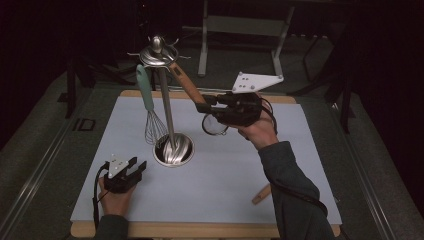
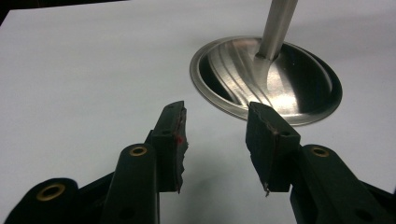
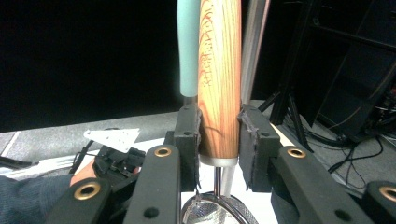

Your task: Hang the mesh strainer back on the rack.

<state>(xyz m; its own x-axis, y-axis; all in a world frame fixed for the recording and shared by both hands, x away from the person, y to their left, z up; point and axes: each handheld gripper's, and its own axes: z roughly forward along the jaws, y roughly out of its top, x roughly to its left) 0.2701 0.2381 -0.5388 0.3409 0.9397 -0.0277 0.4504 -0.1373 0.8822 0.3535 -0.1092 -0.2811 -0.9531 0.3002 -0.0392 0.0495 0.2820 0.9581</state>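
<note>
On a white mat (image 1: 225, 195) over a table, a steel rack (image 1: 170, 120) stands left of centre: a round base, a pole, hooks at the top. A teal-handled whisk (image 1: 148, 107) hangs from one hook.

The right gripper (image 1: 212, 104), raised over the mat's far half, pinches the wooden handle of a strainer (image 1: 187, 82) between its jaws. The handle slants up toward the hook ring; the mesh bowl (image 1: 215, 125) hangs below the gripper. Whether the handle's tip is hooked yet cannot be told.

The left gripper (image 1: 131, 172) rests near the mat's front left corner, jaws spread and empty, just short of the rack's base (image 2: 266, 79).

Risks, as a judgement: letting go before the tip catches would drop the strainer onto the base. Pushing sideways on the ring could tip the rack or set the whisk swinging.

Open mat lies to the right and front. A small wooden piece (image 1: 261, 195) lies near the front right edge.
</note>
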